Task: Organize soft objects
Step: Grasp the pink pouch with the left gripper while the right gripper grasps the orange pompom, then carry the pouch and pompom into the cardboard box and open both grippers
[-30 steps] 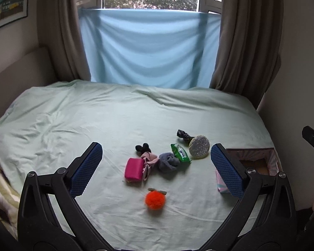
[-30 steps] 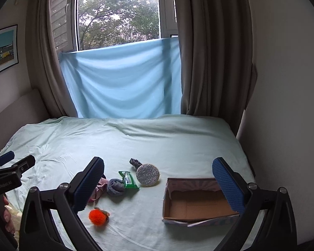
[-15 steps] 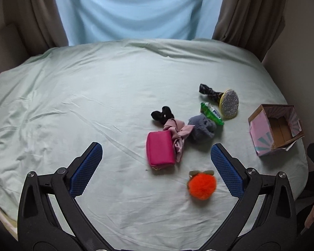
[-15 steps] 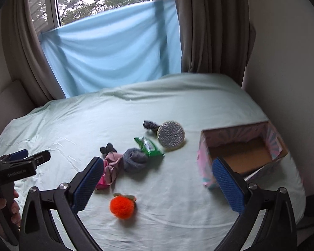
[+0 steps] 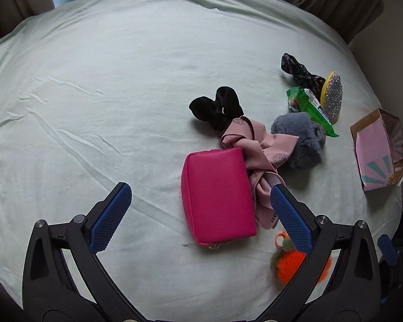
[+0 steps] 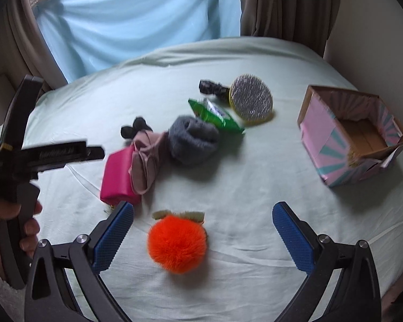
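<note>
Left gripper (image 5: 201, 198) wide open, empty, over pouch (image 5: 217, 195), bare bed (image 5: 94, 107) toward 9 o'clock, right gripper (image 6: 203, 216) open, empty, pompom (image 5: 282, 267) half hidden.

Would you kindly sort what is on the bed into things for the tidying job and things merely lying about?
For the job:
fluffy orange pompom
rectangular magenta pouch
grey fuzzy sock bundle
dusty-pink fabric bow
black velvet scrunchie
open pink cardboard box

Probably lying about:
green plastic packet
round glittery silver pad
pale green bedsheet
</note>
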Demonstrator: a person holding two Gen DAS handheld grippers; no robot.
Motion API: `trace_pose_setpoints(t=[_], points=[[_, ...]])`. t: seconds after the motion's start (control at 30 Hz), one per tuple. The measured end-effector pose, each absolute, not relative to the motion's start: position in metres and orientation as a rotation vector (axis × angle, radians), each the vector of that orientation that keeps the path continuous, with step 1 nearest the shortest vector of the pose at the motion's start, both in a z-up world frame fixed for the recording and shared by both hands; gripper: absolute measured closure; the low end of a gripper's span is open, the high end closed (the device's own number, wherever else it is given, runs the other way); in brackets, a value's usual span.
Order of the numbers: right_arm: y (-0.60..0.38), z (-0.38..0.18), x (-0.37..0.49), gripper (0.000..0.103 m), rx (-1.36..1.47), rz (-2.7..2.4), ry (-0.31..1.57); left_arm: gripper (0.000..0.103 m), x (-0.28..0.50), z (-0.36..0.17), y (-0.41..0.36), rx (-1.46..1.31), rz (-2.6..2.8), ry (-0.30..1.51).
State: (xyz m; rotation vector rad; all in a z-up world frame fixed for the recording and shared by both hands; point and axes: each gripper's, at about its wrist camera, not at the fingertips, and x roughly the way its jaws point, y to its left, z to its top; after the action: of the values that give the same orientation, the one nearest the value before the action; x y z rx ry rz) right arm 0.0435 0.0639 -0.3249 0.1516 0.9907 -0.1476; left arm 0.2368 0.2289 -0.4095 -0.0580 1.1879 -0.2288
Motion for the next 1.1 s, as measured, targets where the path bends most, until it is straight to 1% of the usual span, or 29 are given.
trace_pose_setpoints(t=[0.17,0.27,0.43,0.5,0.53,0.57,0.63,0.7,0.73,0.77,0.8,0.83,0.87,0.93,1.1], points=[[0.072,-0.354,0.052,0.000,0.151,-0.133,1.061,0.002,0.257,-0.441,0.215,-0.061,-0.232,1.280],[0.077,-0.366,0.057,0.004,0.139,-0.115,1.106,0.003,0.264,-0.454,0.214,-0.084,-0.228,1.317],[0.078,-0.386,0.062,0.004,0.133,-0.115,1.163,0.003,0.269,-0.472,0.207,-0.076,-0.222,1.372],[0.079,-0.390,0.064,0.004,0.126,-0.114,1.178,0.007,0.270,-0.477,0.210,-0.095,-0.211,1.386],[0.079,-0.392,0.065,0.006,0.121,-0.111,1.185,0.013,0.270,-0.481,0.211,-0.112,-0.212,1.399],[0.080,-0.395,0.066,0.011,0.117,-0.107,1.193,0.021,0.271,-0.484,0.212,-0.132,-0.216,1.412],[0.082,-0.400,0.068,0.018,0.125,-0.092,1.216,0.024,0.270,-0.486,0.213,-0.146,-0.222,1.414],[0.085,-0.405,0.071,0.022,0.131,-0.079,1.231,0.033,0.268,-0.484,0.211,-0.138,-0.240,1.406],[0.086,-0.408,0.072,0.029,0.129,-0.077,1.242,0.040,0.267,-0.483,0.210,-0.134,-0.252,1.402],[0.087,-0.412,0.074,0.038,0.134,-0.072,1.257,0.044,0.265,-0.481,0.211,-0.127,-0.262,1.398],[0.087,-0.415,0.075,0.043,0.140,-0.068,1.269,0.045,0.263,-0.480,0.210,-0.113,-0.263,1.395],[0.087,-0.418,0.076,0.053,0.149,-0.069,1.283,0.047,0.263,-0.479,0.209,-0.106,-0.265,1.392],[0.087,-0.419,0.076,0.062,0.155,-0.072,1.288,0.048,0.262,-0.479,0.209,-0.106,-0.267,1.391],[0.086,-0.420,0.078,0.067,0.168,-0.079,1.285,0.051,0.261,-0.478,0.213,-0.113,-0.274,1.387],[0.082,-0.411,0.081,0.069,0.161,-0.078,1.248,0.054,0.256,-0.466,0.217,-0.096,-0.258,1.357]])
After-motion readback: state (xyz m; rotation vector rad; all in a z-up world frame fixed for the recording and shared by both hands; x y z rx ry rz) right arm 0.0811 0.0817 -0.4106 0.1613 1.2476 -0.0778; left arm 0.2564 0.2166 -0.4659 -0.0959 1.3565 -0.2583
